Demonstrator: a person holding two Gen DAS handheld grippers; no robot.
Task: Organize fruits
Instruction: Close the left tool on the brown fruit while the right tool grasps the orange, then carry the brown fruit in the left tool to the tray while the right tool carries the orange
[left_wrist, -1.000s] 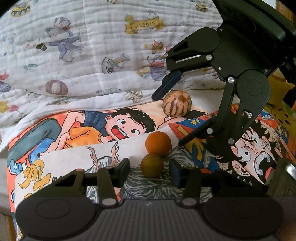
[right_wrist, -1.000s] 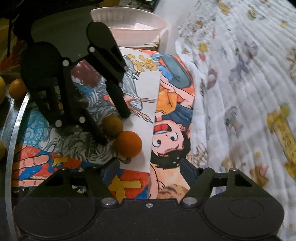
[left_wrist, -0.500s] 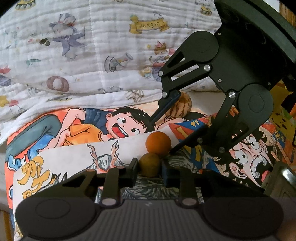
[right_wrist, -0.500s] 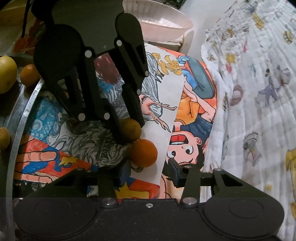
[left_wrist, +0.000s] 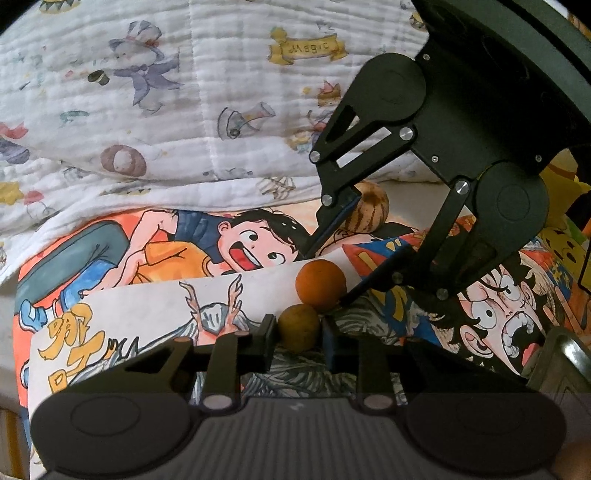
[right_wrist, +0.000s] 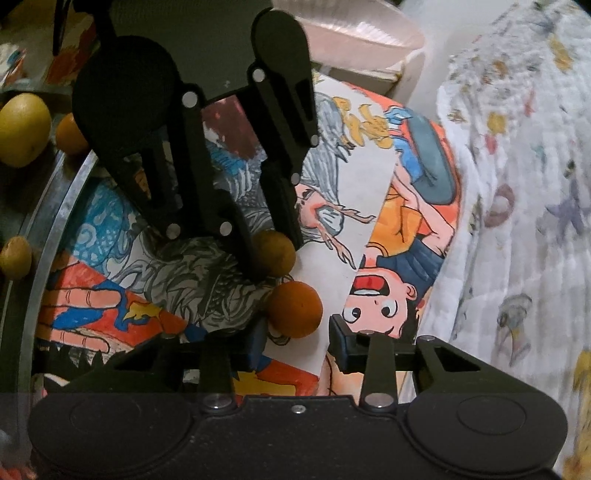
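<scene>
A small brownish fruit (left_wrist: 297, 326) (right_wrist: 275, 253) lies on the cartoon-print cloth (left_wrist: 147, 306), and my left gripper (left_wrist: 297, 334) (right_wrist: 271, 254) is shut on it. Touching it on the far side is an orange fruit (left_wrist: 320, 284) (right_wrist: 293, 310). My right gripper (right_wrist: 295, 339) (left_wrist: 330, 273) points steeply down over that orange fruit, which sits between its fingers. The jaws are closing, and a thin gap still shows at the right pad (right_wrist: 338, 332). A striped round fruit (left_wrist: 367, 212) lies farther back, partly hidden behind the right gripper's finger.
A metal tray rim (right_wrist: 48, 221) curves along the left, with a yellow fruit (right_wrist: 24, 134), a small orange one (right_wrist: 68, 134) and a small brown one (right_wrist: 14, 256) beyond it. A pink bowl (right_wrist: 354, 29) stands at the back. A white printed quilt (left_wrist: 184, 110) borders the cloth.
My left jaws closed onto the brownish fruit. The right gripper left the striped fruit, came down to the orange fruit, rolled, and narrowed its jaws around it.
</scene>
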